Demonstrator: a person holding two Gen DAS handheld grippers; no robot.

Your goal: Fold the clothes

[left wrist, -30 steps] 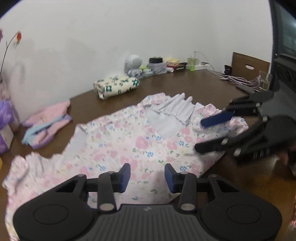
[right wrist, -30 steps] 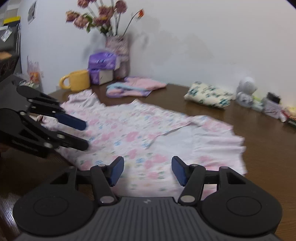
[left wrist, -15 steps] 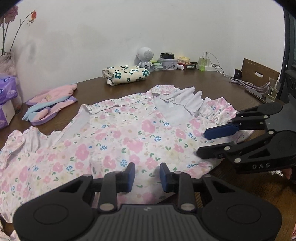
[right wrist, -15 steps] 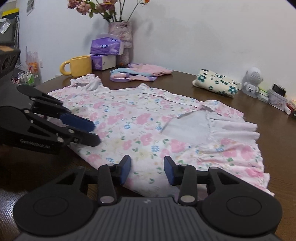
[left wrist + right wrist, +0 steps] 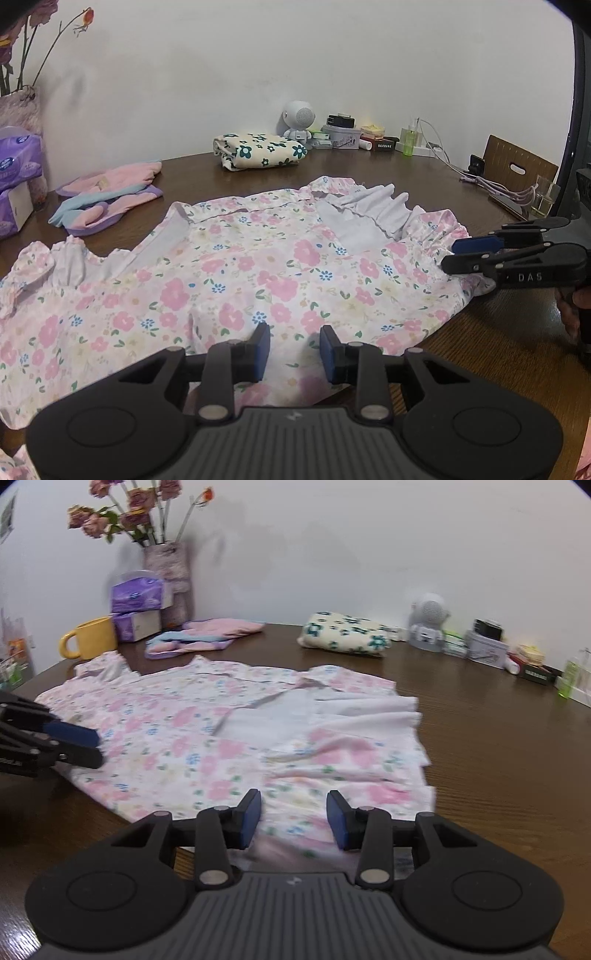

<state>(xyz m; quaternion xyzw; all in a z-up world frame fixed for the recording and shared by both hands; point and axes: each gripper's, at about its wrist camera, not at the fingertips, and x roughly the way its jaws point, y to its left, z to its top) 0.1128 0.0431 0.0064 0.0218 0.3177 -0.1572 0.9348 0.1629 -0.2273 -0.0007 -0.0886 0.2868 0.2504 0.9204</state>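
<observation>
A pink floral garment (image 5: 258, 266) lies spread flat on the brown table (image 5: 480, 350), with a ruffled white part at its right end. My left gripper (image 5: 295, 350) hovers low over the near hem, its jaws a little apart and the cloth lying flat beneath the gap. From the right wrist view (image 5: 98, 747) it sits at the garment's (image 5: 207, 738) left edge. My right gripper (image 5: 294, 819) is open over the near hem at the ruffled end. The left wrist view shows its fingertips (image 5: 452, 254) at the ruffled edge; I cannot tell whether they touch it.
A folded cream floral cloth (image 5: 258, 151) and a pink-and-purple garment (image 5: 107, 195) lie further back. Tissue packs (image 5: 136, 598), a yellow mug (image 5: 92, 638) and a vase (image 5: 166, 576) stand back left. A white robot figure (image 5: 297, 122), small boxes and cables (image 5: 498, 184) line the back right.
Both grippers have come down closer to the garment's near hem and their jaws have narrowed. The right gripper has shifted along the hem toward the ruffled end.
</observation>
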